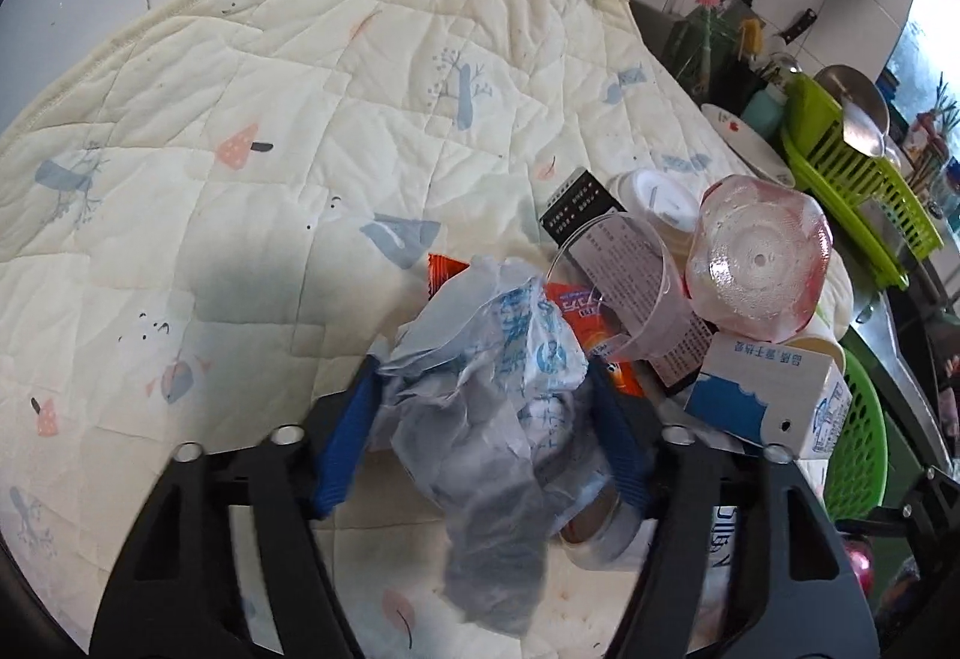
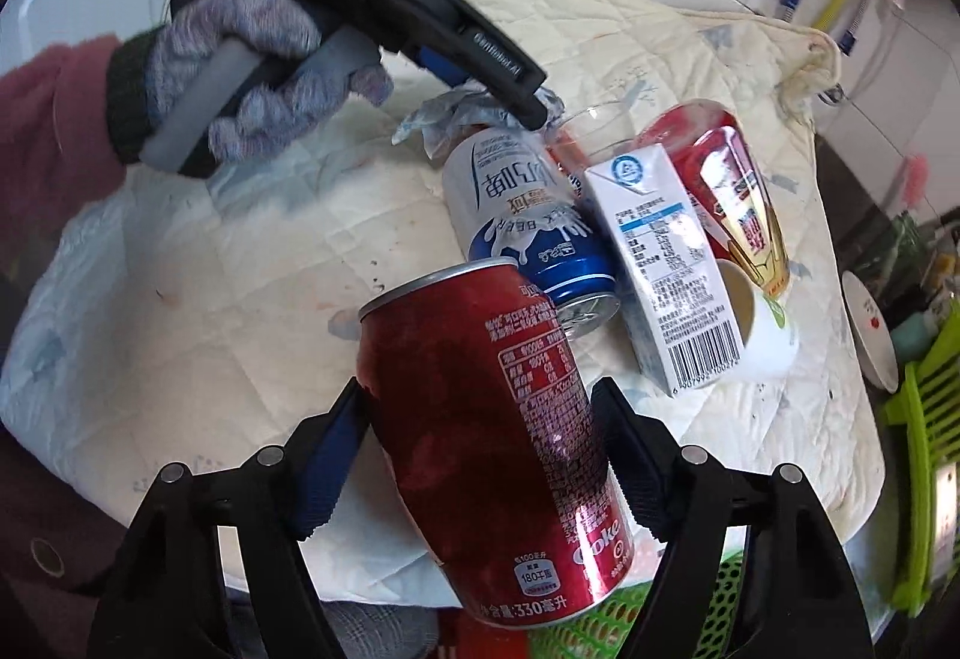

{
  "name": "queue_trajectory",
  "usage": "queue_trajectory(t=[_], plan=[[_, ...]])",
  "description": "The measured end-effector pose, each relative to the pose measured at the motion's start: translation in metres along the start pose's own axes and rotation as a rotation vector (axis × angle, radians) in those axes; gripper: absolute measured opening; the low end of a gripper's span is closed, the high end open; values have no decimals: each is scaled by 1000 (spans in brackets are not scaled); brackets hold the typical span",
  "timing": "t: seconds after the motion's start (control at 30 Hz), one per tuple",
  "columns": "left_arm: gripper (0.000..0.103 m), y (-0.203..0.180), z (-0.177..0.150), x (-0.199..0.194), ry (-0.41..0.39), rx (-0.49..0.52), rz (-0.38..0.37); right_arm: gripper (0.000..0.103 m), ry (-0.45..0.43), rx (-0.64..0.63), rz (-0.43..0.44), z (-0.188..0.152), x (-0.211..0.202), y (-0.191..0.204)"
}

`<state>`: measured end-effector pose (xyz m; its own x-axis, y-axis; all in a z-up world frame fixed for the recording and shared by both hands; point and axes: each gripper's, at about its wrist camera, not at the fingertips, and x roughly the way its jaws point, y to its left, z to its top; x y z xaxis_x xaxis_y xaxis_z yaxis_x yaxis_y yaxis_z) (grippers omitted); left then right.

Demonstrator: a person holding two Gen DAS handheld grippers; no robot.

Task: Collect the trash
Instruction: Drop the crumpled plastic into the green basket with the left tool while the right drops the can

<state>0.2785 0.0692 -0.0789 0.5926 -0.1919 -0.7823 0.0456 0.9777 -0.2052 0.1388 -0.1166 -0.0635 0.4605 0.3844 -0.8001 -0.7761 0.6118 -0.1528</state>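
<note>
Left wrist view: left gripper (image 1: 483,443), blue pads either side of a crumpled plastic wrapper (image 1: 492,377), which bunches up between them and looks pinched; judged a grab made to lift it off the pile. Behind it, on the quilted cloth (image 1: 270,107): clear cup (image 1: 624,287), orange packet (image 1: 576,311), pink-bottomed bottle (image 1: 756,263), milk carton (image 1: 774,395), heaped together as trash awaiting collection. Green basket (image 1: 852,449) at the cloth's edge, probably the bin.

Right wrist view: right gripper (image 2: 480,455) clamped across a red cola can (image 2: 498,443), held tilted above green mesh at the bottom edge, likely ready for dropping. Beyond: blue-and-white can (image 2: 522,221), the carton, a red bottle (image 2: 720,191), and a gloved hand (image 2: 264,77) working the other gripper at the wrapper.
</note>
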Motion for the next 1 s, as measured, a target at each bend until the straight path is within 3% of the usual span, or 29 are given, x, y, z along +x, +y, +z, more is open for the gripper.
queue_trajectory(t=[0.2,0.37,0.6,0.8,1.0], plan=[[44,6,-6,-18,-49,-12,2,72,-44,103,7,-2,-8,-7],[40,7,-15,-51,-103,-6,15,72,-104,215,29,-5,-25,-14],[32,-11,-26,-104,-183,48,-3,72,-176,346,-16,-21,-60,-33],[32,-49,-37,-133,-217,113,-79,72,-221,424,-88,-43,-94,-54],[32,-119,-49,-141,-213,232,-221,72,-229,510,-232,-88,-138,-82]])
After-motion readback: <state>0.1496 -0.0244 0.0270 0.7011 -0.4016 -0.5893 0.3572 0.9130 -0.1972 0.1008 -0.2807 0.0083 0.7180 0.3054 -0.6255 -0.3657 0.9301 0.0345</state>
